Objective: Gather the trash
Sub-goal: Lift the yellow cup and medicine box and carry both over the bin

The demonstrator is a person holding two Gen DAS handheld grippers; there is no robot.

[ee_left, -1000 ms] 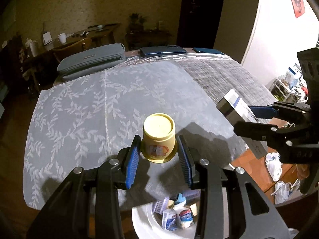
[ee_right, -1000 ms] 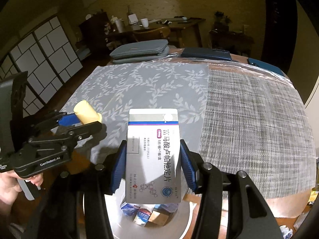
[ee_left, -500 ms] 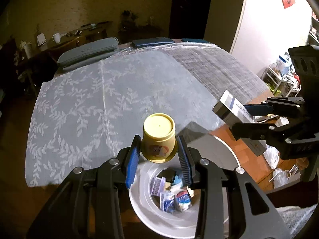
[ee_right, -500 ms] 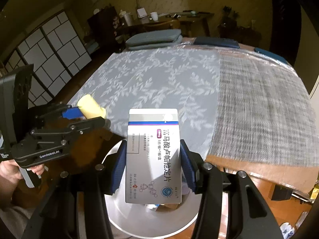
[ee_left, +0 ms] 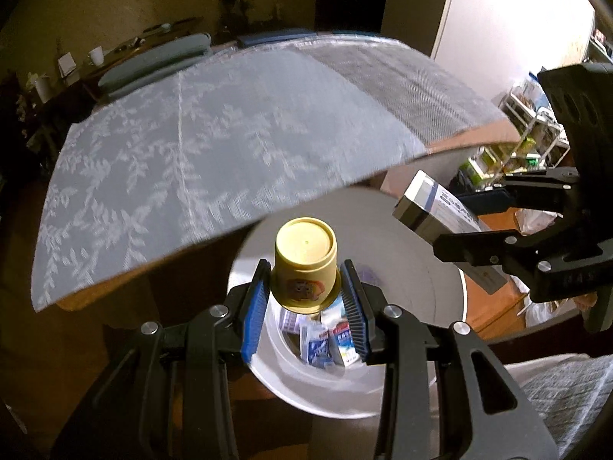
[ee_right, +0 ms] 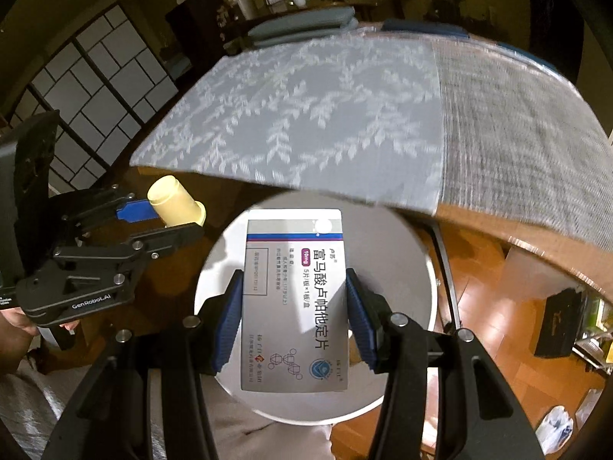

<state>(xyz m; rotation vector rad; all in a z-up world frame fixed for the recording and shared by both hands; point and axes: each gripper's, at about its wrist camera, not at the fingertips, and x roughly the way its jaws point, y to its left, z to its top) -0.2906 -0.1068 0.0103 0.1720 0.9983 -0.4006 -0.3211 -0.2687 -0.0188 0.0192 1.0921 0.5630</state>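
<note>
Left gripper point(ee_left: 306, 306): clamped on yellow paper cup point(ee_left: 305, 264), frame centre; I centre it over white bin point(ee_left: 429, 268)
Right gripper point(ee_right: 295, 322): grips medicine box point(ee_right: 295, 299); I release low, inside the rim

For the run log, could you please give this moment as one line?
left gripper: shut on yellow cup | right gripper: shut on medicine box | both above white bin

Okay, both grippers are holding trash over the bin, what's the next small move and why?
Probably open the left gripper and let the cup drop: it hangs upside down right over the bin opening, with other trash visible below. The right gripper can release its box next; it too sits above the bin.
</note>
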